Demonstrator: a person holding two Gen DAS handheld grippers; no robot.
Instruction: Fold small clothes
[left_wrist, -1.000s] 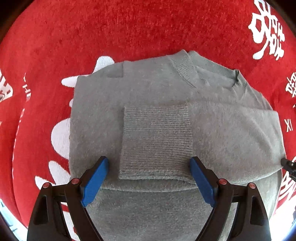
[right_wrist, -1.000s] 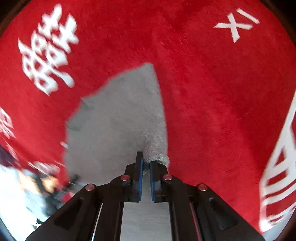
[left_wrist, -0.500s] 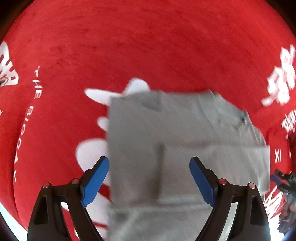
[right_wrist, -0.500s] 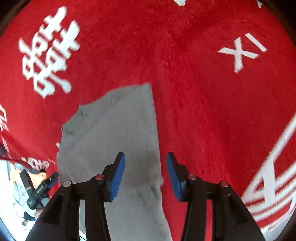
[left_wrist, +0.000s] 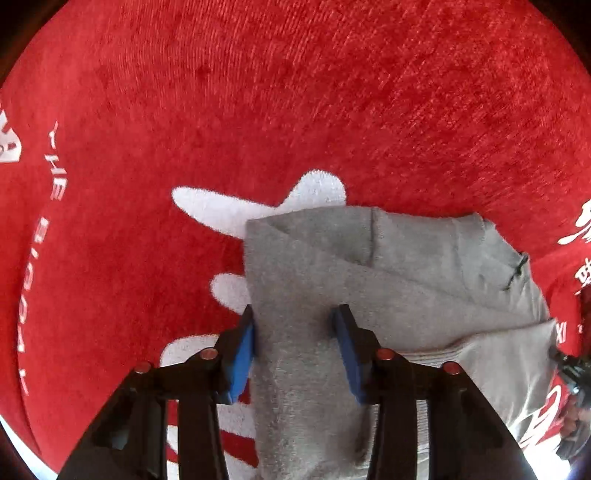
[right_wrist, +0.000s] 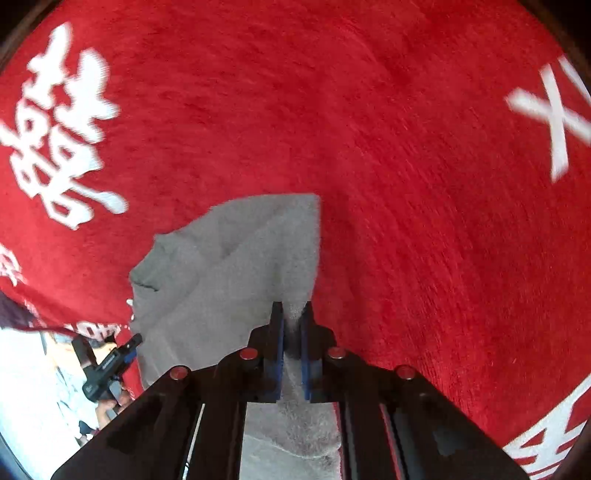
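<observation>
A red carpet (left_wrist: 295, 110) with white lettering fills both views, with wide bare pile beyond and to either side of the garment. On it lies the grey sweater (left_wrist: 388, 280), partly folded, its far edge straight and its neck opening toward the right in the left wrist view. The left gripper (left_wrist: 297, 343) stands partly open, blue pads straddling a band of knit at the sweater's left edge; whether they press it cannot be told. The right gripper (right_wrist: 291, 332) is nearly closed, its pads pinching a fold at the sweater's right edge, the cloth rising toward the jaws.
</observation>
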